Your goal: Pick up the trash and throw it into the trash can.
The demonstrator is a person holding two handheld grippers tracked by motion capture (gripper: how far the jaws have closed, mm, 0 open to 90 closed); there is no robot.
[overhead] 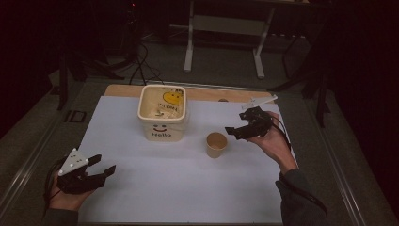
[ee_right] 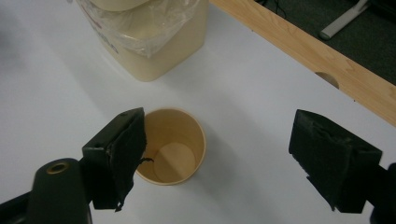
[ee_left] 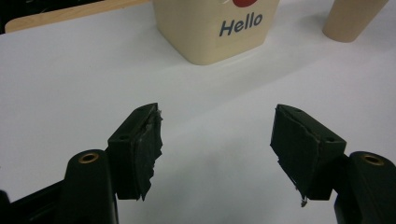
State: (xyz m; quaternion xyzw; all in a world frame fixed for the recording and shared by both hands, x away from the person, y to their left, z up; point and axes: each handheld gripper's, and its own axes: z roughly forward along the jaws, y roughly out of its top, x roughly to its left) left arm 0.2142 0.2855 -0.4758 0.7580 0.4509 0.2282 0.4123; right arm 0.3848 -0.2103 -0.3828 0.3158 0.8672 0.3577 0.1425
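Observation:
A tan paper cup (overhead: 216,144) (ee_right: 173,145) stands upright and empty on the white sheet, right of centre. My right gripper (overhead: 238,131) (ee_right: 219,154) hovers open just right of and above the cup, nothing between its jaws. A cream bucket (overhead: 162,113) (ee_left: 215,28) (ee_right: 149,42) marked "Hello", lined with clear plastic, stands behind the cup to the left. My left gripper (overhead: 103,165) (ee_left: 217,149) rests open near the front left of the sheet, pointing toward the bucket, with bare table between its jaws.
The white sheet (overhead: 155,188) covers a wooden table (overhead: 207,93) whose far edge shows a notch. A white strip (overhead: 259,101) lies at the back right. Table legs and cables stand on the dark floor beyond.

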